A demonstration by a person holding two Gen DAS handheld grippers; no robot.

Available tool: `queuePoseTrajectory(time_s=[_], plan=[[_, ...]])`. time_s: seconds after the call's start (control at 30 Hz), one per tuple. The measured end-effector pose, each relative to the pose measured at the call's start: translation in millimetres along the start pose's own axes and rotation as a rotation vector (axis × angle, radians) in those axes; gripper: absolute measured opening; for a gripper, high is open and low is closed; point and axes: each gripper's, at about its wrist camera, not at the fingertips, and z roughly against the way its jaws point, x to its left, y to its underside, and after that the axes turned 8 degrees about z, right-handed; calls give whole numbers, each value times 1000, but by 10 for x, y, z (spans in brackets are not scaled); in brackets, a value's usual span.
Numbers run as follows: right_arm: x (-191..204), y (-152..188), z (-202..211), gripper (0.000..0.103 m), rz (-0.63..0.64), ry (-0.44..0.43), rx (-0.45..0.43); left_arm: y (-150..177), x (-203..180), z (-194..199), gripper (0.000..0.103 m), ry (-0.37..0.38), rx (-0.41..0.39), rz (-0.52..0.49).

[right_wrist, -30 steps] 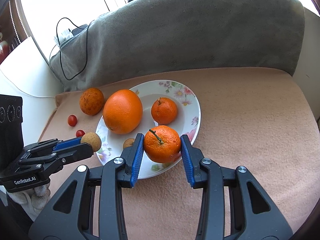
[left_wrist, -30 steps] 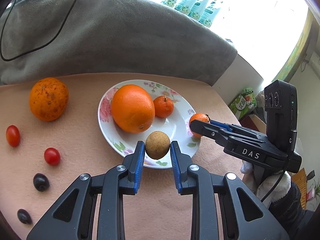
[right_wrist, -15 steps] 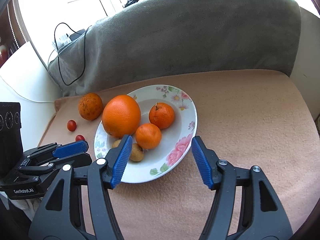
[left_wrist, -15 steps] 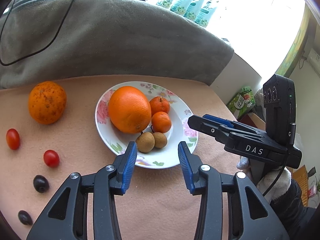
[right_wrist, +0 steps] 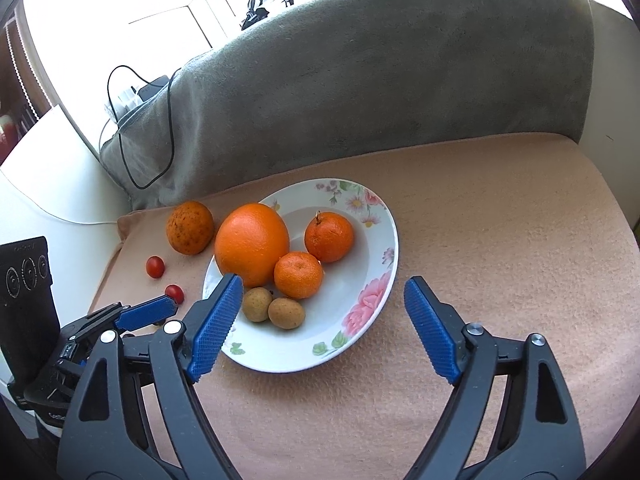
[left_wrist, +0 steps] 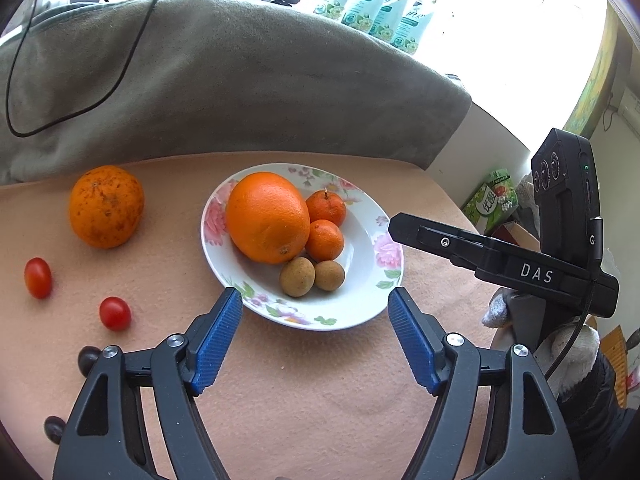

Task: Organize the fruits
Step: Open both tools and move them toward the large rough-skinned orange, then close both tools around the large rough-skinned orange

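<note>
A floral plate (left_wrist: 360, 308) (right_wrist: 360, 344) holds a big orange (left_wrist: 267, 217) (right_wrist: 251, 242), two mandarins (left_wrist: 325, 239) (right_wrist: 298, 274) and two brown longans (left_wrist: 297, 277) (right_wrist: 286, 312). A speckled orange (left_wrist: 105, 205) (right_wrist: 189, 227), two cherry tomatoes (left_wrist: 115, 313) (right_wrist: 155, 266) and dark grapes (left_wrist: 86, 358) lie on the cloth left of the plate. My left gripper (left_wrist: 314, 336) is open and empty in front of the plate. My right gripper (right_wrist: 322, 326) is open and empty over the plate's near rim.
A grey blanket (left_wrist: 240, 80) (right_wrist: 380, 72) with a black cable (left_wrist: 80, 92) rises behind the peach tablecloth (left_wrist: 320, 400). The table edge drops off at the right in the left wrist view, with boxes (left_wrist: 490, 200) beyond it.
Both grippers let go of their fruit and opened wide: a longan and a mandarin now lie in the plate. Both grippers pulled back from the plate.
</note>
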Motion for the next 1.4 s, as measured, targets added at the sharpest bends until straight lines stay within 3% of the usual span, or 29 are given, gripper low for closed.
queuePoseTrajectory(time_s=[0.37, 0.87, 1.13, 1.4], plan=[[173, -78, -21, 85, 17, -22, 2, -2, 113, 117, 76, -16, -31, 36], [586, -328, -178, 86, 91, -60, 20, -90, 567, 356, 76, -53, -78, 123], [843, -512, -439, 86, 145, -86, 53, -207, 839, 404, 76, -91, -103, 158], [1025, -672, -793, 86, 128, -167, 118, -302, 1112, 384, 76, -123, -114, 187]])
